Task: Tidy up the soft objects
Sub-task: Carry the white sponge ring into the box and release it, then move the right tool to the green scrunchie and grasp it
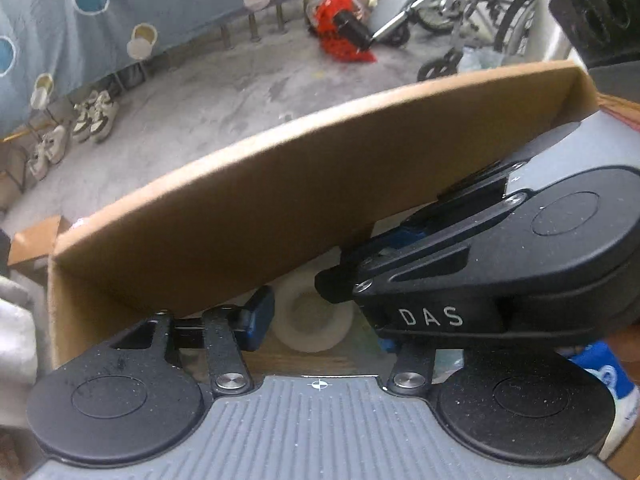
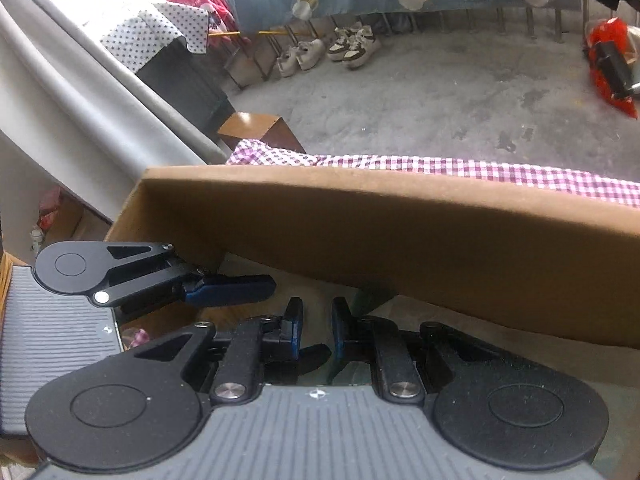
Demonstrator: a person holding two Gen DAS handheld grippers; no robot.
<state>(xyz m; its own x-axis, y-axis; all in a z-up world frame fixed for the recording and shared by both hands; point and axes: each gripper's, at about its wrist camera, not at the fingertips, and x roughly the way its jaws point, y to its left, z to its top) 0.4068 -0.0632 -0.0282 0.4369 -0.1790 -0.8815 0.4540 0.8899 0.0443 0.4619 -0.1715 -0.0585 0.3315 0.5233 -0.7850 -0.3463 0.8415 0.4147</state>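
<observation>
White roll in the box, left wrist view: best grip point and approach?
The white roll lies on the box floor, hollow core facing the left gripper. Probably pinch its outer wall across the width, coming straight ahead under the flap; the right gripper crowds its right side.

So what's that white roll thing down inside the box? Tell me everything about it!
The white roll looks like soft tissue or cloth wound around a hollow middle, so its round end and hole face the left wrist camera. It lies on its side on the floor of the cardboard box, below the long brown wall. It sits between the open fingers of the left gripper; whether they touch it is unclear. The right gripper reaches in just above it. Only part shows; the right wrist view doesn't show it.
</observation>
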